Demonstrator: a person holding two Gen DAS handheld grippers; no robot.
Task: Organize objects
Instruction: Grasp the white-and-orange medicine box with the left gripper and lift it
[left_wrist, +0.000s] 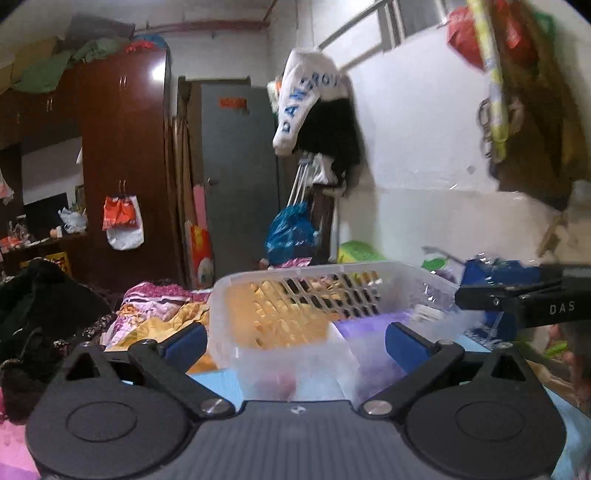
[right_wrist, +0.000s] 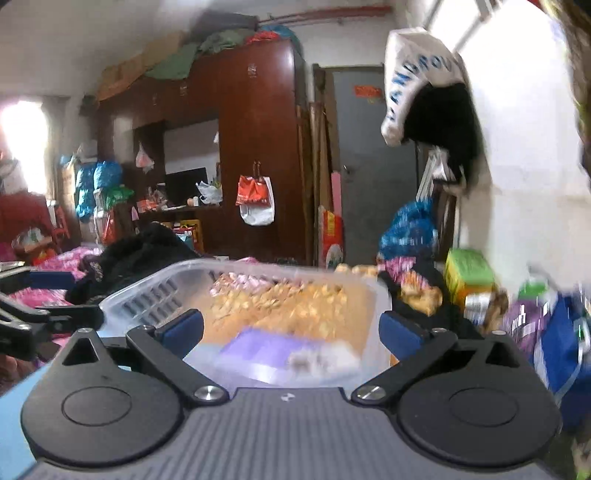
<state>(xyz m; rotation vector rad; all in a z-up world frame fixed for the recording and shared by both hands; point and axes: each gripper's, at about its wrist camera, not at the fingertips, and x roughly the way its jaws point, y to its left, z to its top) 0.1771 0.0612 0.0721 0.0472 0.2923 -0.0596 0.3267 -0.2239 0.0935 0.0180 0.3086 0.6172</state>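
Observation:
A clear plastic basket (left_wrist: 229, 295) with slotted walls stands on the bed, right in front of both grippers; it also shows in the right wrist view (right_wrist: 147, 288). A purple flat packet (right_wrist: 266, 350) lies inside it, seen too in the left wrist view (left_wrist: 369, 325). My left gripper (left_wrist: 295, 341) is open and empty, its blue pads either side of the basket's near corner. My right gripper (right_wrist: 291, 328) is open and empty just before the basket's near rim. The right gripper's black fingers (left_wrist: 517, 299) reach in from the right edge of the left wrist view.
Black clothes (left_wrist: 40, 306) lie left of the basket on the flowered bedding (left_wrist: 155, 314). A blue bag (right_wrist: 561, 343), a green box (right_wrist: 469, 273) and other packets crowd the right side by the white wall. A brown wardrobe (right_wrist: 255, 147) and grey door (left_wrist: 236, 177) stand behind.

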